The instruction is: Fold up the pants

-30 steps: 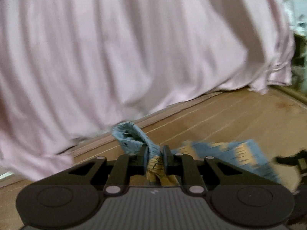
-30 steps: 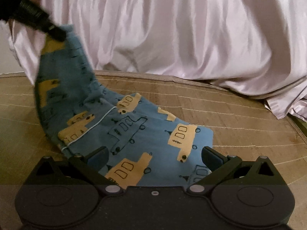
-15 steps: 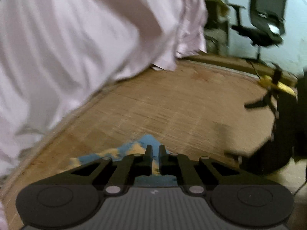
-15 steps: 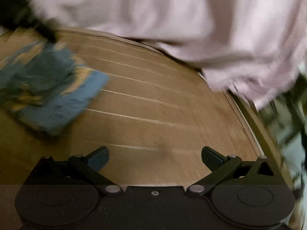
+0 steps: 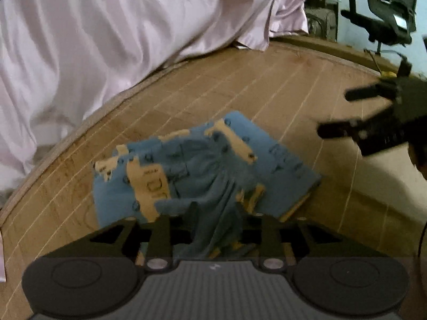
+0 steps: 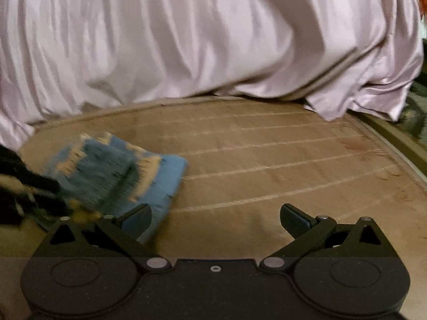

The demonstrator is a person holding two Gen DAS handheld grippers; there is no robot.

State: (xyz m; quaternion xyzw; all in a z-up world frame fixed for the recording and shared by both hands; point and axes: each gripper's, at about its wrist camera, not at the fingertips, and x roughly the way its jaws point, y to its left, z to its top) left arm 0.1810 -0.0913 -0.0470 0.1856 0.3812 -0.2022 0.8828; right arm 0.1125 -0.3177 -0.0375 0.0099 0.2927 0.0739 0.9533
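One pink satin sheet (image 5: 106, 40), draped, ribbed folds, behind; one woven mat (image 5: 307, 101), tan, lined; one pants (image 5: 208, 160), blue knit, yellow print, bunched on mat; left tool (image 5: 216, 213) pinching pants fold; right tool (image 6: 214, 217) spread wide, empty; office chair (image 5: 387, 13) far right.

A bedroom at home: pink satin bedsheet (image 6: 213, 40), woven floor mat (image 6: 267, 165), office chair (image 5: 387, 18) behind
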